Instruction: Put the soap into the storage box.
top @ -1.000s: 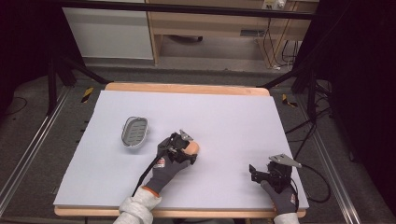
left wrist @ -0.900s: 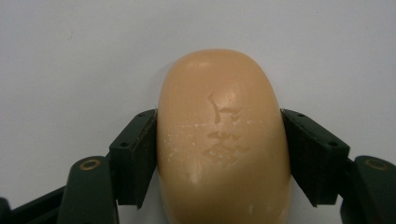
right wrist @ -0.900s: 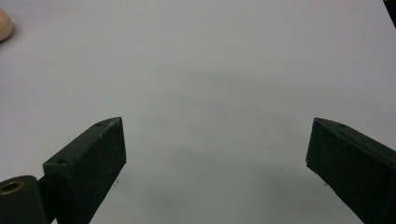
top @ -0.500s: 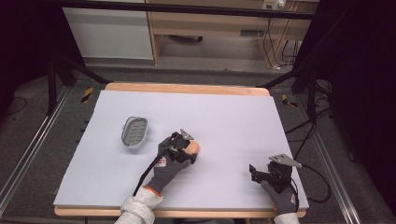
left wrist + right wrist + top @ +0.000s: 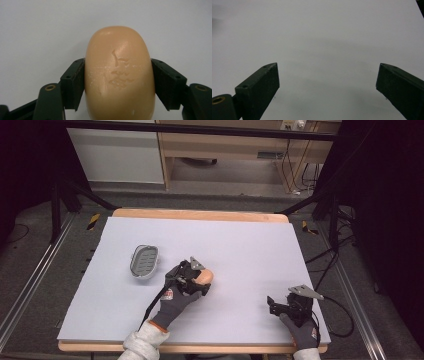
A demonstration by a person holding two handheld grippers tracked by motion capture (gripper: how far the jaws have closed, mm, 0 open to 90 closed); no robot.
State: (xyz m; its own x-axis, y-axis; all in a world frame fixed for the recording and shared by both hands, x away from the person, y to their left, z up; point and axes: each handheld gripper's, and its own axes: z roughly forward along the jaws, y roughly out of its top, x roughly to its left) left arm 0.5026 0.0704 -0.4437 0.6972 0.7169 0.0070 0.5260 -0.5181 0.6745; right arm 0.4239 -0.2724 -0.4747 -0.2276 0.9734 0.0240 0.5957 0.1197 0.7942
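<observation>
Between the fingers (image 5: pixel 72 85) of my left gripper (image 5: pixel 117 82) sits a tan bar of soap (image 5: pixel 119 75), pressed on both flanks by the black pads, its rounded far end reaching past their tips. Scuffed, stamped marks show on its upper face. From the high view the soap (image 5: pixel 204 277) pokes out at the front of the left gripper (image 5: pixel 192 279), low over the white sheet covering the bench (image 5: pixel 240 240); I cannot tell whether it touches the sheet. My gloved left hand (image 5: pixel 175 300) wraps the gripper body from behind, with a black cable trailing back along the wrist.

Just to the left of those fingers, a little farther from me, lies a grey oval soap dish (image 5: pixel 144 261) with a slotted floor, apart from the soap.

Well off to the right, near the bench's front edge, my right gripper (image 5: pixel 274 304) rests low in my right hand (image 5: pixel 300 330). Its fingers (image 5: pixel 262 85) stand wide apart with bare white sheet between them, holding nothing.
</observation>
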